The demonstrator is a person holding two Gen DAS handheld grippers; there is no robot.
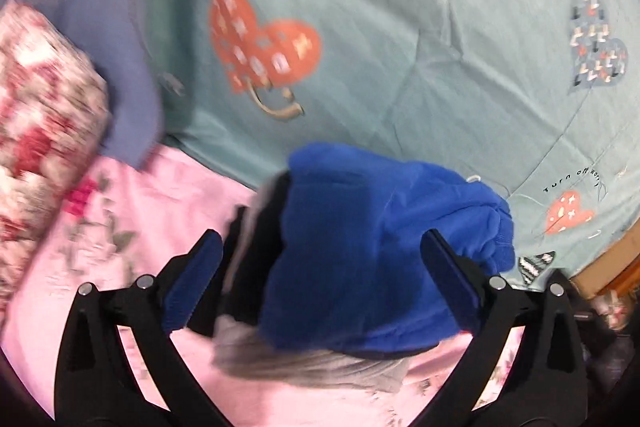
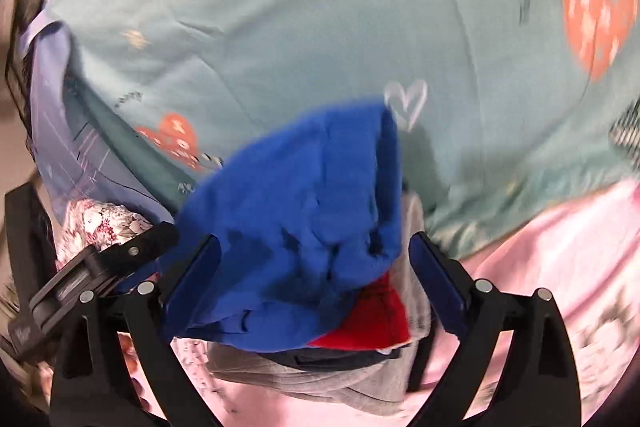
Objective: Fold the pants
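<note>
The bright blue pants (image 1: 368, 195) lie folded into a thick bundle on top of a small stack of clothes. A black garment (image 1: 264, 227) and a grey one (image 1: 304, 363) show beneath them. My left gripper (image 1: 322, 239) is open, its blue pads wide on either side of the bundle without pressing it. In the right wrist view the blue pants (image 2: 300, 179) sit over a red garment (image 2: 376, 323) and grey cloth (image 2: 304, 383). My right gripper (image 2: 315, 241) is also open, straddling the bundle's near edge. The picture is motion-blurred.
The stack rests on a pink floral sheet (image 1: 140, 195) beside a teal quilt with heart prints (image 1: 400, 47). A red-and-white floral pillow (image 1: 40, 99) and lavender cloth (image 1: 132, 99) lie to the left. The left gripper's black housing (image 2: 80, 283) shows at the left of the right wrist view.
</note>
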